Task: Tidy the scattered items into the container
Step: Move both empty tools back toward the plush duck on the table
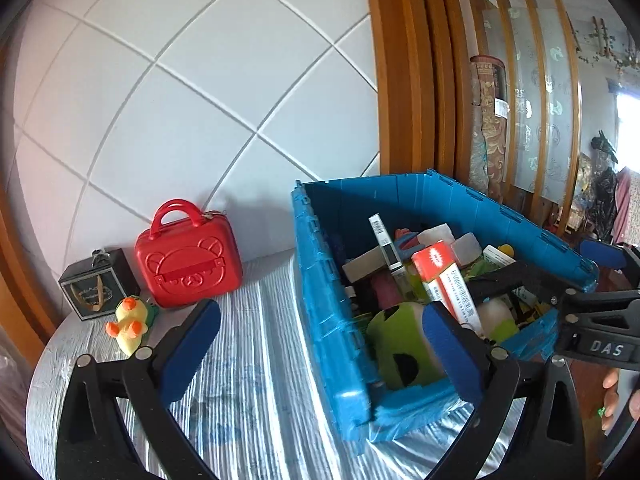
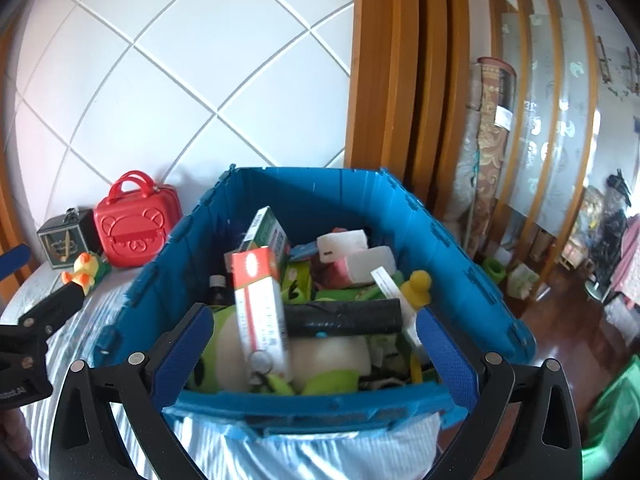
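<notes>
Both grippers, left [image 1: 320,344] and right [image 2: 316,340], fingers wide apart, empty; blue bin [image 2: 460,248] full; duck [image 1: 130,322], red case [image 1: 188,256] on bench [image 1: 248,380].

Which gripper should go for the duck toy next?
Left, probably. The left gripper is open and empty, over the table on the side where the duck toy lies beside the red case. The right gripper is open over the blue crate, farther away.

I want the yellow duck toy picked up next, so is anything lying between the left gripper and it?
Nothing visible does. The left gripper is open and empty, and only bare striped tablecloth lies between it and the duck toy. The red case and dark box stand behind the duck, by the wall.
</notes>
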A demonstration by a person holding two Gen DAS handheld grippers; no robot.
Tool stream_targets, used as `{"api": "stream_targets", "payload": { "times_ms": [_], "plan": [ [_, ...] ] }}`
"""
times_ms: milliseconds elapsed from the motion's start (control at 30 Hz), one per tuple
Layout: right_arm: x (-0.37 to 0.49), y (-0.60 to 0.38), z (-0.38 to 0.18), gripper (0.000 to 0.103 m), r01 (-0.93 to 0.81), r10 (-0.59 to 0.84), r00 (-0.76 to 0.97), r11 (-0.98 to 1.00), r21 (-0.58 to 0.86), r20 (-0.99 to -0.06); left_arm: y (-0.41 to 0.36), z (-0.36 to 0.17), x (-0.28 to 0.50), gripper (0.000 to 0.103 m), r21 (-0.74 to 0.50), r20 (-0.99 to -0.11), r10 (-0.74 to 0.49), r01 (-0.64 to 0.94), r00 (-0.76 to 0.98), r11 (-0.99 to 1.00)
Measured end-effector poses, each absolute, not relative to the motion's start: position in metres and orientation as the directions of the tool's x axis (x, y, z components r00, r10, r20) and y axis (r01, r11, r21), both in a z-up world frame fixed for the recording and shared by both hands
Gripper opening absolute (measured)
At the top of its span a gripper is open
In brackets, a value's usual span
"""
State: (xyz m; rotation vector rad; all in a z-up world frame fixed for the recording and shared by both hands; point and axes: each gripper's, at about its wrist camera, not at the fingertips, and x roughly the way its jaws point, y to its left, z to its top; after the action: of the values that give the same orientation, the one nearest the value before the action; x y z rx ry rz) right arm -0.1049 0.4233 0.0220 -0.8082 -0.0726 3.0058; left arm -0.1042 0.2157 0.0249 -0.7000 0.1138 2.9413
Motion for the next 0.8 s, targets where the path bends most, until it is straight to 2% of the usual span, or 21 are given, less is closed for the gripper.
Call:
{"api": "stream_targets", "payload": {
  "times_ms": [200,333,500,667,800],
  "plan": [
    [-0.093,0.346,0.033,0.103,0.083,-0.065,-0.884,-0.996,-0.019,-0.463,0.125,0.012,-0.093,0.103,0.045,-0.476,0.018,-0.045,-0.879,-0.998],
    [-0.107,0.276,0.034,0.103,0.236,-0.216,-0.859,-0.972,0.015,-0.464,0.051,-0.004,-0.095,0.103,-0.003,-0.51,-0.067,0.079,-0.858,-0.997],
    [-0.146,0.184,0.02,0.103,0.43,-0.363,-0.772,-0.903,-0.008,-0.522,-0.028,-0.028,-0.11,0.103,-0.033,-0.556,-0.206,0.269,-0.805,-0.963],
    [-0.2,0.114,-0.017,0.103,0.565,-0.479,-0.662,-0.824,0.036,-0.577,-0.096,-0.068,-0.139,0.103,-0.025,-0.631,-0.32,0.43,-0.707,-0.902],
    [-0.242,0.067,-0.052,0.103,0.577,-0.465,-0.614,-0.816,0.04,-0.638,-0.146,-0.107,-0.168,0.103,-0.011,-0.694,-0.341,0.482,-0.635,-0.876]
  ]
}}
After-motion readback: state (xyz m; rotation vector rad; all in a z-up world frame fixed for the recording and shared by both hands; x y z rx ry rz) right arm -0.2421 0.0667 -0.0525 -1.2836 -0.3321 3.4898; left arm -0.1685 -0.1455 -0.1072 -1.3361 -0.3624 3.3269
